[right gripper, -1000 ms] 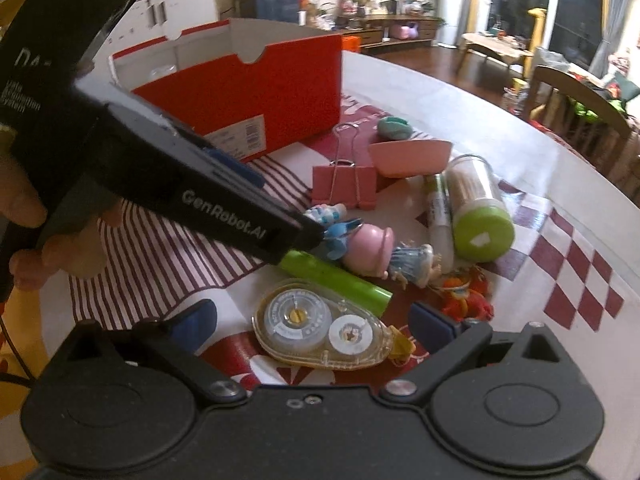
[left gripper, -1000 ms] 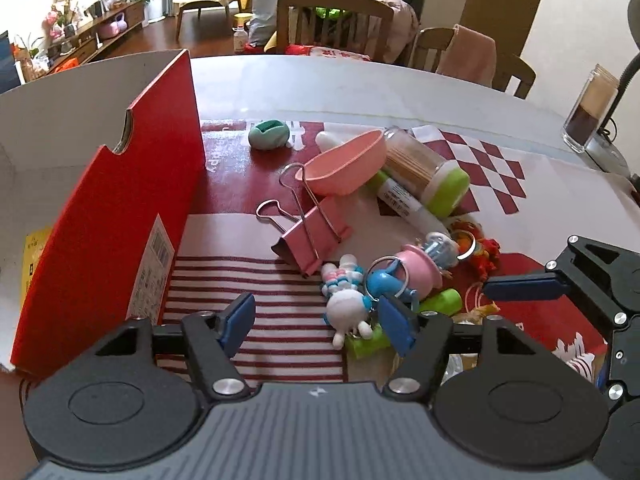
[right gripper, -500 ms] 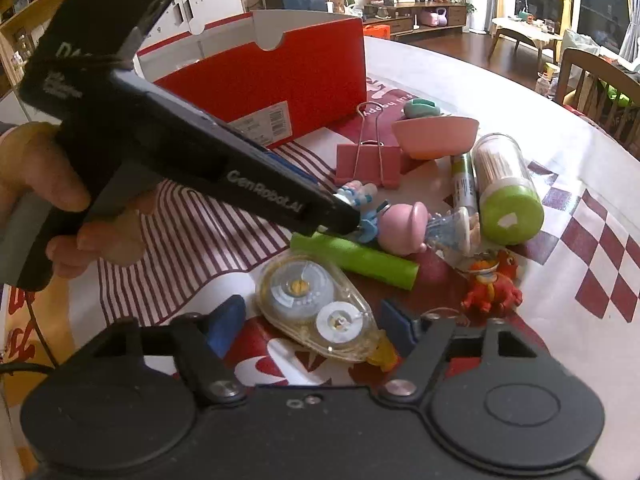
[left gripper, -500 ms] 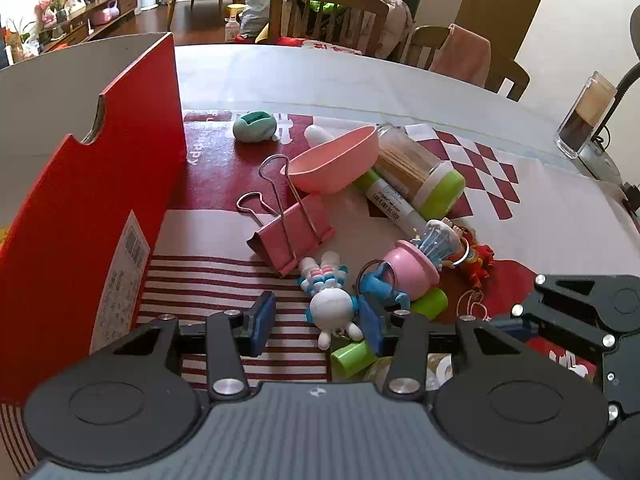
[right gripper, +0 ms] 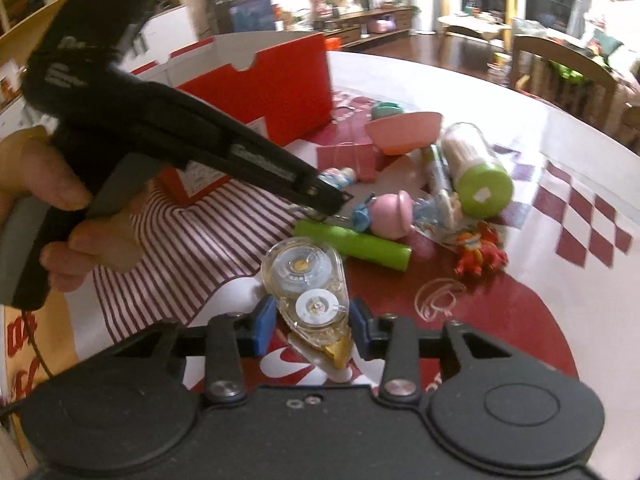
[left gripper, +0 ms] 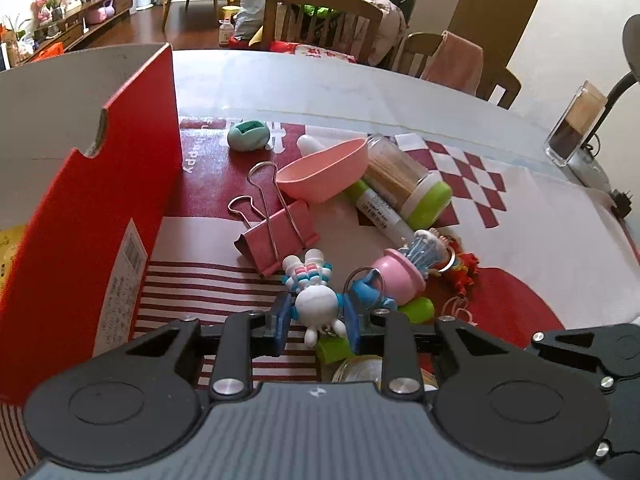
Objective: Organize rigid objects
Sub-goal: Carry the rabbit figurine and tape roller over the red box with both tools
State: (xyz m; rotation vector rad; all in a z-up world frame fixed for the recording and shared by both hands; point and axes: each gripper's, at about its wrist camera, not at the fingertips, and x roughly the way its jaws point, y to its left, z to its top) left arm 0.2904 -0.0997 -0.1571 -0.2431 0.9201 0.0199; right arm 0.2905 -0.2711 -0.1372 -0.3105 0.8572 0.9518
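Observation:
My left gripper (left gripper: 317,320) is shut on a white rabbit keychain (left gripper: 316,300) that lies on the striped cloth; its blue pads (left gripper: 280,320) press the rabbit's head from both sides. In the right wrist view this gripper's black body reaches in from the left, held by a hand (right gripper: 48,200). My right gripper (right gripper: 311,323) has its jaws closing on a clear correction tape dispenser (right gripper: 304,276), with the pads against the narrow end. A red shoebox (left gripper: 120,200) stands open at the left.
A pile lies beyond the rabbit: pink binder clip (left gripper: 280,236), pink scoop (left gripper: 324,172), green-lidded toothpick jar (left gripper: 408,184), white marker (left gripper: 380,208), green tube (right gripper: 356,244), pink-hatted doll (left gripper: 400,276), red figure (right gripper: 480,256), teal holder (left gripper: 248,136). A glass jar (left gripper: 576,128) stands far right.
The left jaws narrowed and shut on the rabbit keychain. The right jaws closed in from wide open onto the correction tape dispenser, and the right view tilted.

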